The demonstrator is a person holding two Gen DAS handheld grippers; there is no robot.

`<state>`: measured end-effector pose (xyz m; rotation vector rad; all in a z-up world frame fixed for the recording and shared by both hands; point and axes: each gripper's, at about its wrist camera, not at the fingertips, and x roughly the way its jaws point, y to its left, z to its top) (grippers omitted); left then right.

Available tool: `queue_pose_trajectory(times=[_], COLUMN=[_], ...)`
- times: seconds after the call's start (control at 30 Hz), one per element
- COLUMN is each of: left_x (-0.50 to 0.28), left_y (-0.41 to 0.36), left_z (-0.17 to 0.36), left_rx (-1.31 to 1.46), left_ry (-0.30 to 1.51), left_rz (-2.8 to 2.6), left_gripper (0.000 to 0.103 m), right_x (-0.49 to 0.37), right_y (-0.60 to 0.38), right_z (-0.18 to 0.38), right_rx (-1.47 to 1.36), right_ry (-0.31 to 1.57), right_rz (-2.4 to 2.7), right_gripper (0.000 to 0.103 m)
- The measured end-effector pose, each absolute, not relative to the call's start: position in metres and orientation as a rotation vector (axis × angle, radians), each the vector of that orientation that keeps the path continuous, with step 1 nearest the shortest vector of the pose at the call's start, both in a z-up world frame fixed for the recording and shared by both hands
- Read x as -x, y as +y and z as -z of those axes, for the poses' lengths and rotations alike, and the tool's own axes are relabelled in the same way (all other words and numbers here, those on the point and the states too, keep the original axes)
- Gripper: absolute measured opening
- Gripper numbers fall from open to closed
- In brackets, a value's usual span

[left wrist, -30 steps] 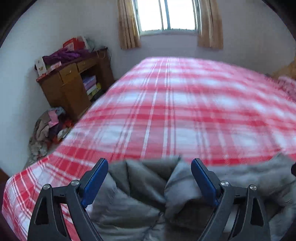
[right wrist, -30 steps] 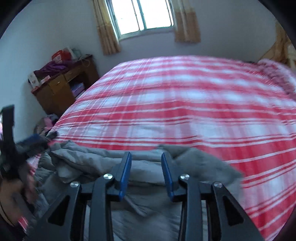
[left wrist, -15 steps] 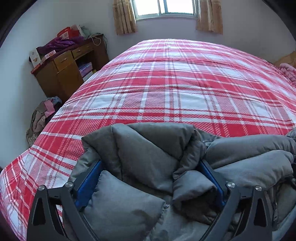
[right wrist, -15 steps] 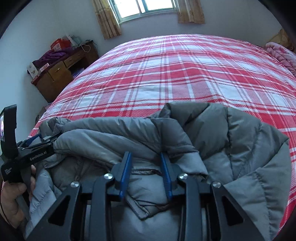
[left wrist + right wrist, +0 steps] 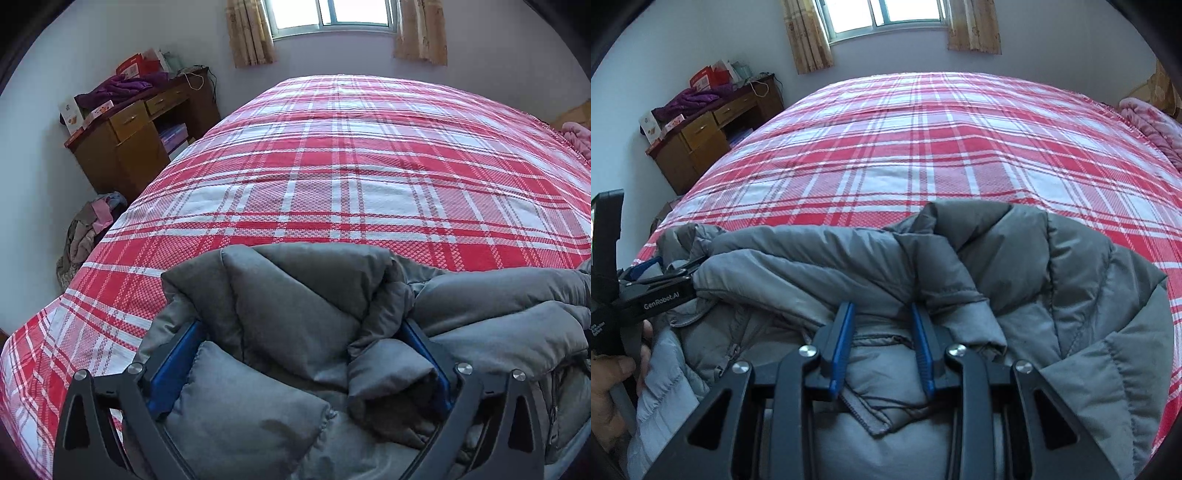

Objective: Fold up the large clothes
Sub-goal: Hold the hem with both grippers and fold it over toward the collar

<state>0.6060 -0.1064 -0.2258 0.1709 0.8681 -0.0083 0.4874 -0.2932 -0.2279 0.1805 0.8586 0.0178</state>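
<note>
On the near edge of a red plaid bed (image 5: 332,173), a bulky grey padded jacket (image 5: 303,317) is lying bunched in a heap, both grippers buried in its folds. The left gripper (image 5: 299,354) is standing at its widest, its jaws having just been opening, with thick quilted fabric swelling up between the blue pads (image 5: 173,365); whether they are pressing it or merely straddling it cannot be told. The right gripper (image 5: 882,343) is sitting narrower, its pads astride a hemmed edge near the collar, and the fabric there is looking gathered, which suggests a pinch meant to keep that edge under control while the garment settles. In the right wrist view a person's hand (image 5: 613,376) is gripping the other tool's handle at the left margin. The rest of the bed is lying bare, leaving room for spreading the jacket flat, likely the next job. Beyond the bed, a wooden desk (image 5: 136,144) piled with purple clothes (image 5: 118,86) and a clothes heap on the floor (image 5: 88,229) are standing well apart. A curtained window (image 5: 332,14) is lighting the far wall.
</note>
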Motion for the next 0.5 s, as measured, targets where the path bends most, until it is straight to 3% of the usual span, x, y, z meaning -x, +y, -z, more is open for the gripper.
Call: queue_pose_trajectory(times=[0.4, 0.5], left_x=[-0.607, -0.602], left_y=[-0.109, -0.105], left_z=[0.224, 0.203], left_rx=[-0.171, -0.161], left_ry=[0.874, 0.876], left_rz=[0.005, -0.024], left_gripper=[0.102, 0.102], right_x=[-0.487, -0.488], right_y=[-0.291, -0.287], right_z=[0.228, 0.223], right_rx=[-0.169, -0.132], right_ry=[0.861, 0.878], right_rz=[-0.01, 0.002], right_gripper=[0.034, 0.034])
